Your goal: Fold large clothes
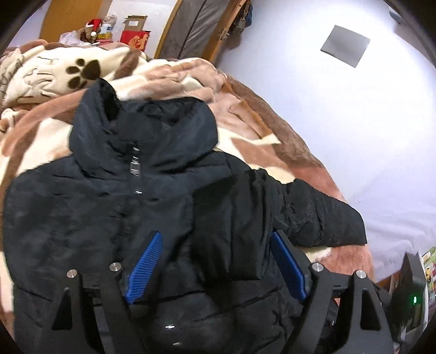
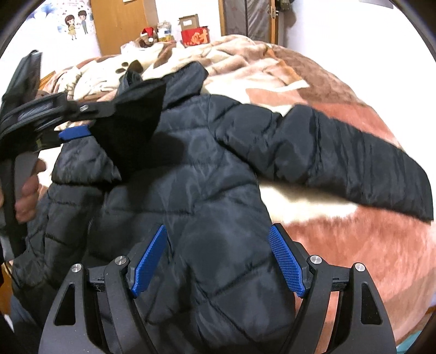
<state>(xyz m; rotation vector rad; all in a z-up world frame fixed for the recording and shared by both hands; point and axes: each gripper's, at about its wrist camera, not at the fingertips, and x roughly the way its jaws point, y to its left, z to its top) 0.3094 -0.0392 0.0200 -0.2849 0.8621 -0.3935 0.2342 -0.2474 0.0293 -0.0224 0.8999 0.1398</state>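
A black quilted puffer jacket (image 1: 114, 207) lies front up on a bed, zipped, its hood (image 1: 141, 128) pointing away. It also shows in the right wrist view (image 2: 196, 185), with one sleeve (image 2: 354, 158) stretched out to the right. My left gripper (image 1: 215, 239) is open and empty above the jacket's chest, blue pads (image 1: 144, 266) wide apart. My right gripper (image 2: 218, 234) is open and empty above the jacket's side. The left gripper also shows at the left of the right wrist view (image 2: 81, 128), held in a hand over the jacket.
The bed is covered by a brown and cream plush blanket (image 1: 245, 114) with paw prints; it also shows in the right wrist view (image 2: 340, 245). Boxes and a red Santa hat (image 2: 148, 31) stand beyond the bed near a wooden door (image 2: 125, 24). A white wall (image 1: 354, 122) is at the right.
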